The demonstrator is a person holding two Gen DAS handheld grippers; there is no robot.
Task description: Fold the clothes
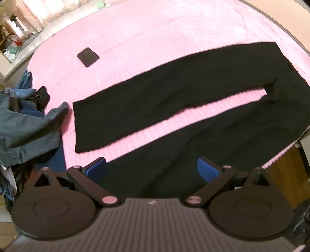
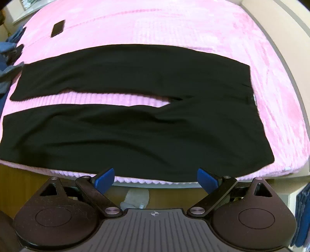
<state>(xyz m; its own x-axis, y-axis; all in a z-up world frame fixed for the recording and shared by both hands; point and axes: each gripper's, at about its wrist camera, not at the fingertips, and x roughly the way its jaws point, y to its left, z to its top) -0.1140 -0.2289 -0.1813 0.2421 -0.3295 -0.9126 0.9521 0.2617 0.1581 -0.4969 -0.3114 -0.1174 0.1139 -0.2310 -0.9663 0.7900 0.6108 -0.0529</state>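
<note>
Black trousers (image 2: 135,135) flat at bed edge (image 2: 155,181), jaws apart

Pink bed (image 2: 193,29) w/ black trousers (image 2: 135,126) flat, dark card (image 2: 57,28), jeans pile (image 1: 23,124) on it.

I see a bed (image 2: 174,25) under a pink ribbed cover filling most of both views. Below its near edge runs a wooden floor (image 2: 34,186), warm brown. Far left, bright daylight comes through a pale curtain (image 1: 36,13), with a cluttered shelf (image 1: 9,44) beside it. A cream wall (image 2: 281,29) edges the bed on the far right.
</note>
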